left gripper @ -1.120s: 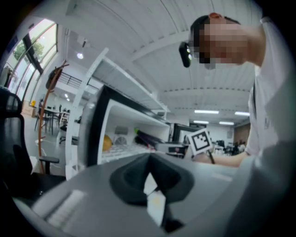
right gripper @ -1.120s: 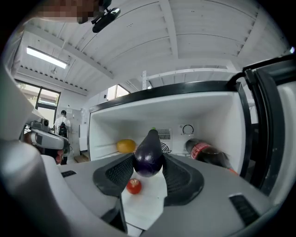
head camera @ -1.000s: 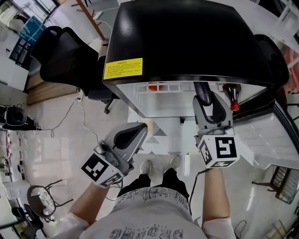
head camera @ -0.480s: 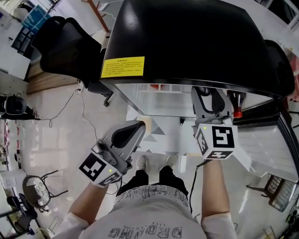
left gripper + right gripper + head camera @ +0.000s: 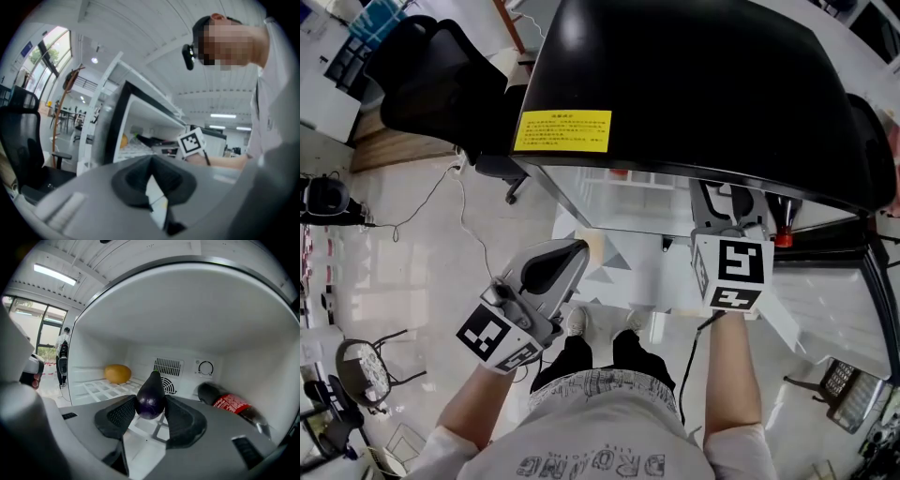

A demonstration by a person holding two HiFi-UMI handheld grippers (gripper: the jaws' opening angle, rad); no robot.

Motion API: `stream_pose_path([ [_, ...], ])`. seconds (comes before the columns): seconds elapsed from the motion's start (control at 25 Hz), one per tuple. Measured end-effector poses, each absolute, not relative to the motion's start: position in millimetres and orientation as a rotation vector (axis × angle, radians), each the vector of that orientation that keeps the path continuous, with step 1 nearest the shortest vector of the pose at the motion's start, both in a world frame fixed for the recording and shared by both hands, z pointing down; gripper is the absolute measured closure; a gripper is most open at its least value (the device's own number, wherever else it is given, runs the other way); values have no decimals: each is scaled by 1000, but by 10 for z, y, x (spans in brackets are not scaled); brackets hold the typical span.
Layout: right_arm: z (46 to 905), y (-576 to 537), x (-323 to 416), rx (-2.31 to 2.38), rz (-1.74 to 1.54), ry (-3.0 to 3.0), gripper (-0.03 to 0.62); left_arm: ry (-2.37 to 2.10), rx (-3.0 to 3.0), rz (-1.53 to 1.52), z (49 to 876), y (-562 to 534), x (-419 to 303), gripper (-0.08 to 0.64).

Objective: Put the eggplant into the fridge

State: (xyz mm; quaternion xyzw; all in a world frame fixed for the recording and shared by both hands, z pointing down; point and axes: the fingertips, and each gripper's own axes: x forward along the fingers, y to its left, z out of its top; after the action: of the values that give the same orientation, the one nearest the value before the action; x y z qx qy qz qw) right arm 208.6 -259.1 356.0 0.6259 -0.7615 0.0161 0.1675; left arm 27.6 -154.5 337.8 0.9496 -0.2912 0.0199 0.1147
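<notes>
Inside the fridge (image 5: 187, 315), the eggplant (image 5: 150, 393) hangs in the air just above the white wire surface (image 5: 101, 389). It is not lying down yet. The right tool (image 5: 150, 405) has it pinched at its fat round end, with one jaw on each side. The thin end points at the back wall. The jaws are open only as wide as the eggplant is fat.

A round yellow fruit (image 5: 117, 373) sits on the surface at the back left. It is too small to tell if it is a lemon or an orange. A dark soda bottle (image 5: 229, 406) with a red label lies along the right side. Both are well apart from the eggplant, and there is a bare gap between them.

The left tool (image 5: 151, 164) waits outside the fridge, low down in front of the person. Its jaws are pressed together with nothing in them.

So this looks like the putting-down step. The eggplant is in the fridge, but it is held, not resting.

The next move calls for a gentle drop of the right tool, until the eggplant rests on the bare wire between the fruit and the bottle. Then the jaws need to open, and the tool should pull straight back out. An eggplant is round and may roll, so letting go slowly would be best.
</notes>
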Motion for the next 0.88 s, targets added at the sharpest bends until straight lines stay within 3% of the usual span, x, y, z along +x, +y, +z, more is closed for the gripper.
stream_pose_path([
  [0.88,3707,-2711,2063,1657,47,-2042,398,-921,2761,17,3372,-1651,112,552],
])
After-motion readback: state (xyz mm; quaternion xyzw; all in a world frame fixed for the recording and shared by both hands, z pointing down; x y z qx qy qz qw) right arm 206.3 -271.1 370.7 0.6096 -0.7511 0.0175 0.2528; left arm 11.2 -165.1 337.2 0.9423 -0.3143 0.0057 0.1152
